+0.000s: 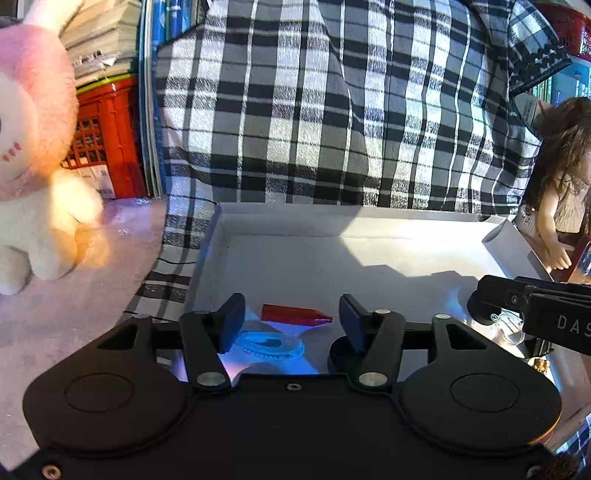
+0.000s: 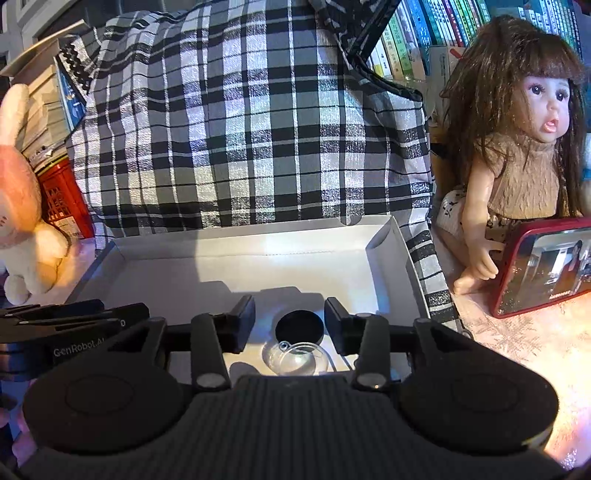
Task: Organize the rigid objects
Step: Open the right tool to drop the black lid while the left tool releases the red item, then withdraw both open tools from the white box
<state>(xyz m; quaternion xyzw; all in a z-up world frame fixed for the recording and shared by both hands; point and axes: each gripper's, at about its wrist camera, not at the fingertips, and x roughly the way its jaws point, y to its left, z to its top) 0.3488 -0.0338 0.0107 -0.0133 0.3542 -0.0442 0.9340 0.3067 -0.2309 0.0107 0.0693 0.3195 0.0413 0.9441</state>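
Note:
A shallow white box [image 1: 332, 258] lies in front of both grippers. My left gripper [image 1: 291, 321] is open over the box's near left part. A red pointed piece [image 1: 295, 314] and a translucent blue toothed piece [image 1: 271, 345] lie on the box floor between its fingers, with a gap on each side. A black disc [image 1: 338, 356] sits partly behind its right finger. My right gripper [image 2: 290, 321] is also open, low over the same box [image 2: 221, 266]. Between its fingers lie a black round disc [image 2: 300, 326] and a clear dome [image 2: 295, 360], touched by neither pad.
Plaid cloth [image 2: 240, 129] rises behind the box. A pink and cream plush toy [image 1: 33, 166] stands to the left by a red crate [image 1: 107, 136]. A doll [image 2: 524, 155] and a red phone [image 2: 546, 269] are on the right, with books [image 2: 424, 33] behind.

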